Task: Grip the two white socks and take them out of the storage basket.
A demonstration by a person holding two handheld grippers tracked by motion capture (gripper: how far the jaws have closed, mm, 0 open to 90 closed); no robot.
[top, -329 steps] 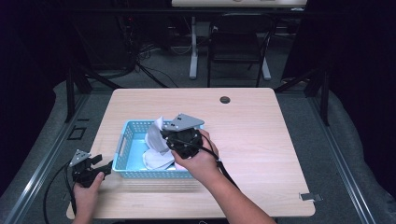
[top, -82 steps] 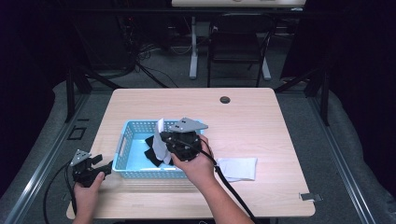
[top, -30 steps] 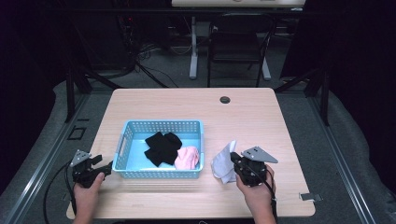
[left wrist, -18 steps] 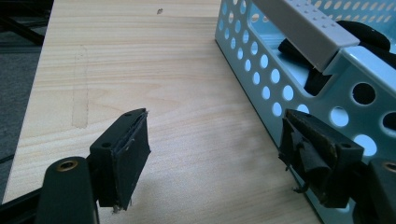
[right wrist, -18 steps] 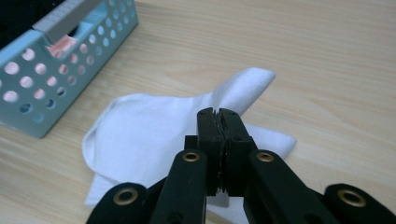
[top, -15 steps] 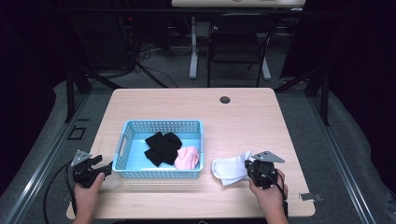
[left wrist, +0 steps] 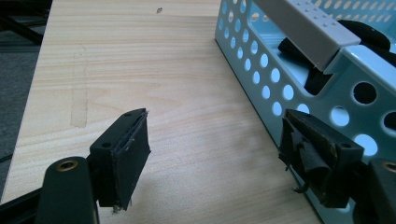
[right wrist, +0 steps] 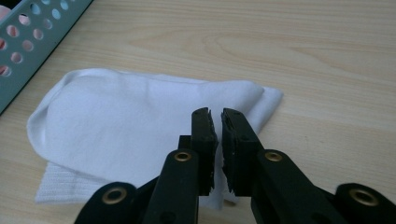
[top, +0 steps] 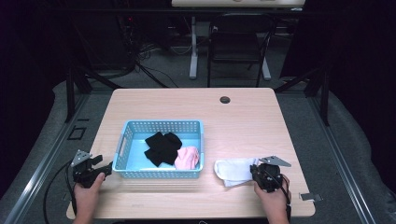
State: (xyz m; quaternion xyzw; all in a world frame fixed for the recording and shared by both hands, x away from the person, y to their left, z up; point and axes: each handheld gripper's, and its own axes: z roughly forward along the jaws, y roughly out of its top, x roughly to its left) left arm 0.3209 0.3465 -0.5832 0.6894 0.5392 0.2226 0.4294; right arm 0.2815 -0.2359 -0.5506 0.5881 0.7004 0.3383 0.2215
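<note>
A white sock (top: 233, 170) lies flat on the wooden table to the right of the light blue basket (top: 161, 123). My right gripper (top: 261, 175) rests low over the sock's right end. Seen in the right gripper view, its jaws (right wrist: 217, 114) have just been opening and stand a narrow slit apart above the white sock (right wrist: 130, 116), with no cloth pinched between the pads. Black socks (top: 161, 147) and a pink sock (top: 187, 157) lie inside the basket. My left gripper (top: 105, 167) stands open at the basket's near left corner (left wrist: 299, 60), jaws (left wrist: 215, 154) wide over bare wood.
A round cable hole (top: 225, 100) sits near the table's far edge. A small grey tag (top: 308, 196) lies at the front right corner. A chair (top: 238, 51) and desk legs stand on the dark floor beyond the table.
The right gripper carried the white sock from the basket to the right, lowered it onto the table, and its jaws parted slightly. The left gripper stayed put.
</note>
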